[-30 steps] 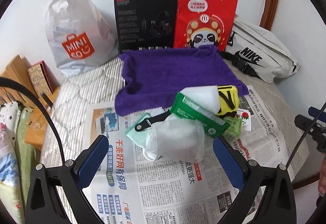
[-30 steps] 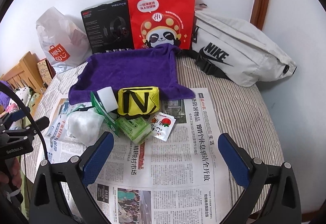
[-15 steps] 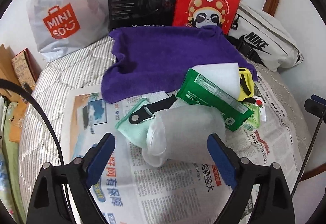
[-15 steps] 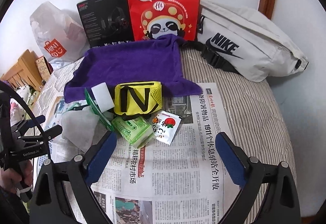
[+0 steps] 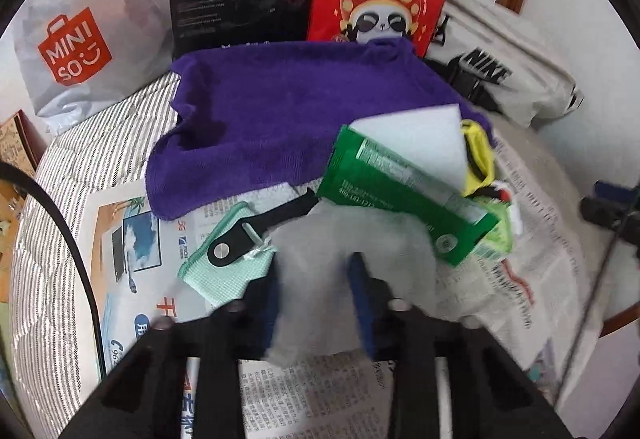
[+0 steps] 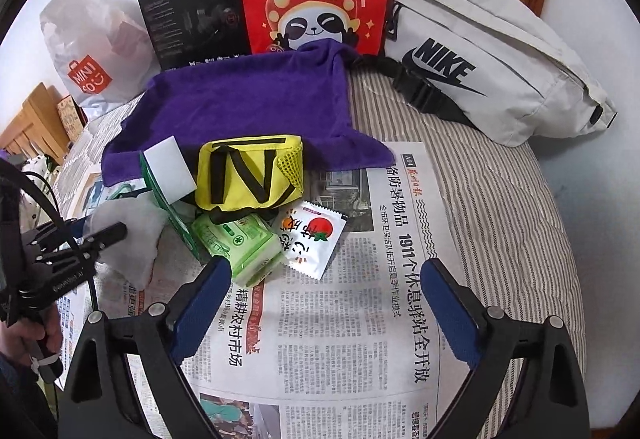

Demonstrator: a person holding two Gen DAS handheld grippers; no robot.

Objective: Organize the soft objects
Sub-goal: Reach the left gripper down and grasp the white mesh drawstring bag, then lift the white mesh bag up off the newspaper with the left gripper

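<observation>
Striped bed [image 6: 492,199], newspaper [image 6: 344,319] spread over it, purple towel [image 5: 288,107] behind. Left tool [image 5: 316,291]: jaws closing on the white fluffy cloth [image 5: 352,239], which lies on the newspaper beside a mint pouch [image 5: 224,263]. Right tool [image 6: 324,303]: wide open, empty, above newspaper just short of the green tissue pack [image 6: 236,243], sachet [image 6: 312,239] and yellow pouch [image 6: 248,171].

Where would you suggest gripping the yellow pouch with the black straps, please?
Probably pinch the yellow pouch from above across its open right end, beside the mesh panel. Its left end is crowded by the white sponge, and the open right gripper is nearest.
</observation>
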